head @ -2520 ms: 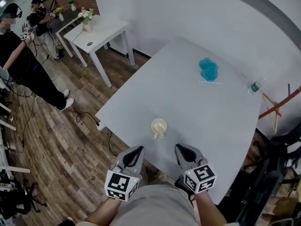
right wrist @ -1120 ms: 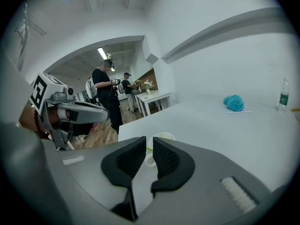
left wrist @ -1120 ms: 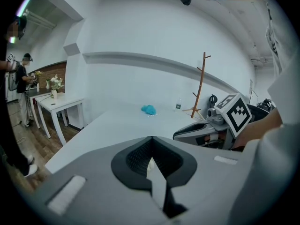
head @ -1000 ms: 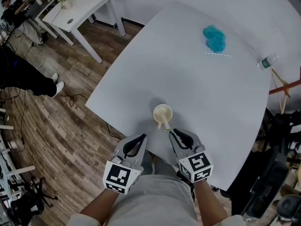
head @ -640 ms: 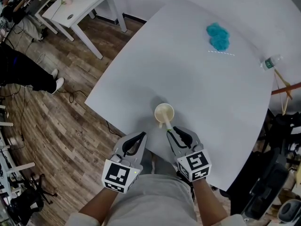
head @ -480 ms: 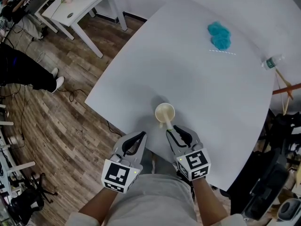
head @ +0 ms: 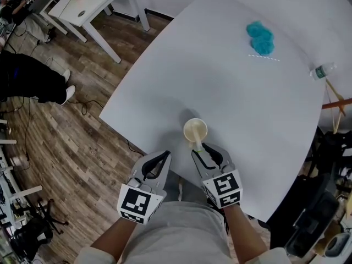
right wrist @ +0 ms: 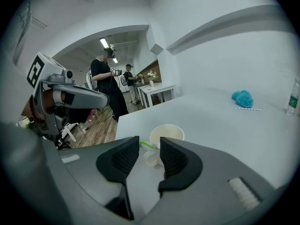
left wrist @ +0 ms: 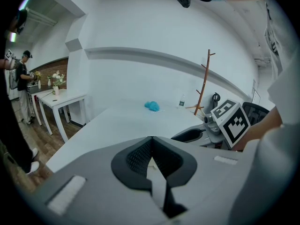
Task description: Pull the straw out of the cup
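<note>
teal cloth (head: 260, 37) and water bottle (head: 321, 70) sit far back on the white table (head: 220, 81).

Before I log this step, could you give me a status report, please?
Right gripper open, jaws just been opening, straw between them, ungripped. Left gripper shut, empty. Straw still in cup. Nothing blocking.

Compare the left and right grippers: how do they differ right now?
The left gripper's jaws are together and empty. The right gripper's jaws stand apart, having just been opening, with the straw's green end in the gap, ungripped. The left gripper sits back at the table edge, while the right gripper reaches over it, by the cup. Both tilt downward toward the table.
</note>
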Demonstrator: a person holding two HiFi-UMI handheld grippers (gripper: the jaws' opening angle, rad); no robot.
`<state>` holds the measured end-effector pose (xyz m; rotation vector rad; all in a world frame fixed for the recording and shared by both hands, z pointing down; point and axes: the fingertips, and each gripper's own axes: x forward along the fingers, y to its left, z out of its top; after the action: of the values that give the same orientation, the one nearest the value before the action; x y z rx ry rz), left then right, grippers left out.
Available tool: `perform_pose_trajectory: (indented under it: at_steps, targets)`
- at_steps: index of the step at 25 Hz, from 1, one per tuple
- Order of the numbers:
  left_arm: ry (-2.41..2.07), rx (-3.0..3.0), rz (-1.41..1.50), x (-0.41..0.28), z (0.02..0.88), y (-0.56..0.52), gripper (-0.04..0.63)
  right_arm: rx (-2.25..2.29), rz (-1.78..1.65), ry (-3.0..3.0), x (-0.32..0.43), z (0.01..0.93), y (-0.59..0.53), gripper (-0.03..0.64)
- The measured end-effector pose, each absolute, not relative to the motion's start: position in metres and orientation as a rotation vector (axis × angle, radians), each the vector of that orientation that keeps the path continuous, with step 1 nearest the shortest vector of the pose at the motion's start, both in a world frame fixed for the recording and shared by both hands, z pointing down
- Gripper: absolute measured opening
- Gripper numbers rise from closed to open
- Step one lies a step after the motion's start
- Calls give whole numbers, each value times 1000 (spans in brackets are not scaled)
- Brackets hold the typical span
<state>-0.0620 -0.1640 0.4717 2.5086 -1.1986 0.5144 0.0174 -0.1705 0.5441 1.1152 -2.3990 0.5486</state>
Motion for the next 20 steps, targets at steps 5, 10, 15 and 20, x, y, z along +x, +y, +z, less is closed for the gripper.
perform_pose_trajectory:
  at_steps: [5, 10, 15, 20]
  targets:
    - [-1199, 2502, 521, -66, 474, -166, 20, 1105, 542, -2378, 15, 550, -173, 146]
    - [-1205, 2497, 521, -69, 474, -169, 20, 1113, 539, -2362, 17, 555, -178, 137]
    - [-1205, 2490, 526, -71, 476, -169, 20, 1185, 523, -2318, 27, 557, -184, 70]
    - [-1207, 2489, 523, -70, 476, -168, 20, 1223, 515, -2299, 36, 555, -186, 54]
